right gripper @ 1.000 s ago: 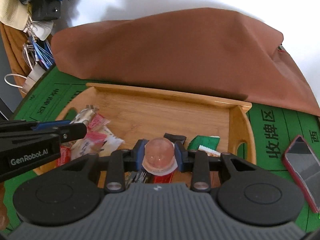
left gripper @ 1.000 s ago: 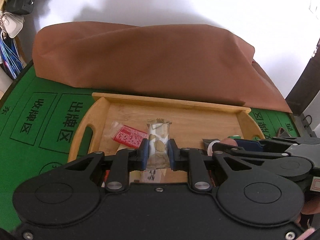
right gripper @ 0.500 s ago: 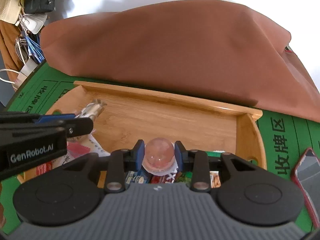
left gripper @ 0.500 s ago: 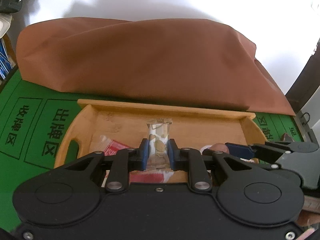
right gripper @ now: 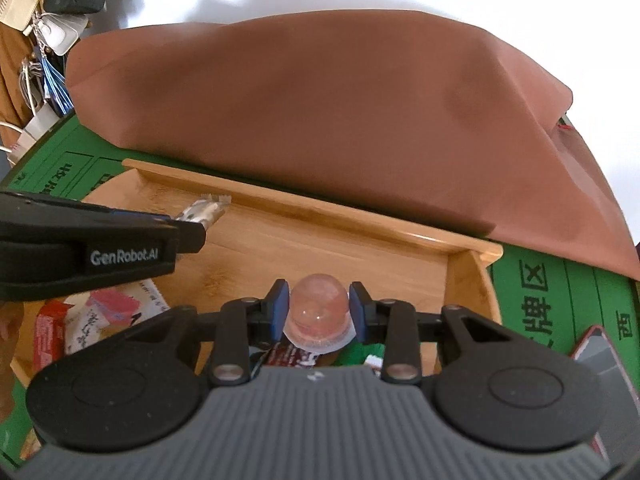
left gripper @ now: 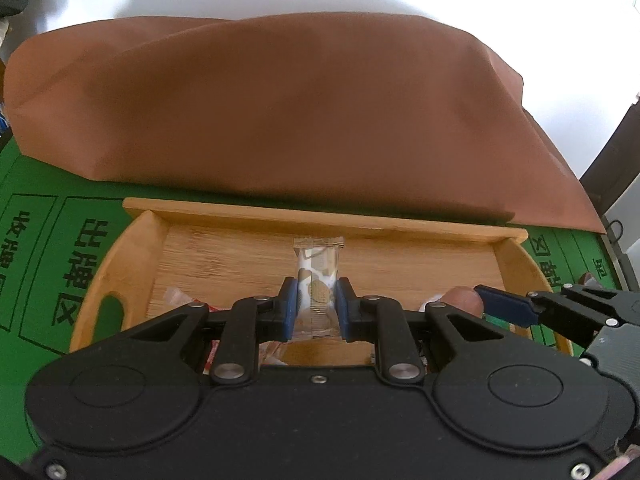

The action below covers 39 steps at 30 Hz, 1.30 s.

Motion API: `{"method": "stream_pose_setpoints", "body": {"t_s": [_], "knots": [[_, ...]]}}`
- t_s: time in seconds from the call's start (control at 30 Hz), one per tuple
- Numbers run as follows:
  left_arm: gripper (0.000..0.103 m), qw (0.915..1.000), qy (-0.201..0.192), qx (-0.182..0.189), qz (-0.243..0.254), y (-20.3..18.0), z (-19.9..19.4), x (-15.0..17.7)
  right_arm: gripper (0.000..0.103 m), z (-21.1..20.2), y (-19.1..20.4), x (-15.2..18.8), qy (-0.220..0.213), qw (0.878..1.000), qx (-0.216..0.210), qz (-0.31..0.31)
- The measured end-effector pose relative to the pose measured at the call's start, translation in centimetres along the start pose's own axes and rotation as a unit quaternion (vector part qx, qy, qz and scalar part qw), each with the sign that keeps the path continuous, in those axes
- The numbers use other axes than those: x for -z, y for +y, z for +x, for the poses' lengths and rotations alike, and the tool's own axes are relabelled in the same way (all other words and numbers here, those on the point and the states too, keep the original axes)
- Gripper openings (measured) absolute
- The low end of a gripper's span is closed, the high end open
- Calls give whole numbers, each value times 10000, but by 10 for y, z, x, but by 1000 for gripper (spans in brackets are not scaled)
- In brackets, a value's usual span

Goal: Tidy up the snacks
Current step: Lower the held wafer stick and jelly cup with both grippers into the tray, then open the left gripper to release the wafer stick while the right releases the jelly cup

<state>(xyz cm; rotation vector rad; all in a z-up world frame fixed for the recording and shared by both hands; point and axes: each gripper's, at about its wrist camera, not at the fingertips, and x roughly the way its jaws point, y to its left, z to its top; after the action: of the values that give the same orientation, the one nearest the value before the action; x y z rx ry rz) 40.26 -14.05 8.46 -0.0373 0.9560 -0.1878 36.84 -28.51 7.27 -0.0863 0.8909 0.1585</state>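
My left gripper (left gripper: 317, 300) is shut on a clear-wrapped biscuit packet (left gripper: 318, 276) and holds it upright over the bamboo tray (left gripper: 248, 208). My right gripper (right gripper: 318, 306) is shut on a pink jelly cup (right gripper: 318, 306) above the tray's right half (right gripper: 464, 280). The right gripper's blue fingertip (left gripper: 504, 306) and the jelly cup (left gripper: 460, 298) show at the right of the left wrist view. The left gripper's body (right gripper: 88, 248) and its packet's end (right gripper: 206, 210) show at the left of the right wrist view. Several wrapped snacks (right gripper: 100, 316) lie in the tray's near left.
A large brown cloth-covered mound (left gripper: 300, 112) lies right behind the tray on the green printed mat (left gripper: 60, 264). A phone (right gripper: 604, 364) lies on the mat to the right of the tray. Bags and cables (right gripper: 44, 40) hang at the far left.
Both grippers have moved forward over the tray toward its back wall, each still holding its snack. The near pile of snacks has slipped mostly under the gripper bodies.
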Motion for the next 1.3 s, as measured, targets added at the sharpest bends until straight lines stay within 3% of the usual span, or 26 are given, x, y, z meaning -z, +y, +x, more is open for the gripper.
{"method": "stream_pose_setpoints", "body": {"t_s": [0.87, 0.93, 1.0, 1.3], "knots": [[20, 9999, 80, -114, 37, -2, 20, 6, 45, 7, -4, 1, -78, 9999, -6, -91], [22, 9999, 69, -141, 33, -2, 17, 6, 47, 5, -5, 2, -106, 9999, -29, -57], [26, 9999, 31, -138, 42, -2, 13, 6, 57, 2, -6, 2, -130, 9999, -50, -40], [38, 9994, -238, -197, 162, -3, -33, 12, 59, -34, -2, 3, -355, 9993, -78, -94]]}}
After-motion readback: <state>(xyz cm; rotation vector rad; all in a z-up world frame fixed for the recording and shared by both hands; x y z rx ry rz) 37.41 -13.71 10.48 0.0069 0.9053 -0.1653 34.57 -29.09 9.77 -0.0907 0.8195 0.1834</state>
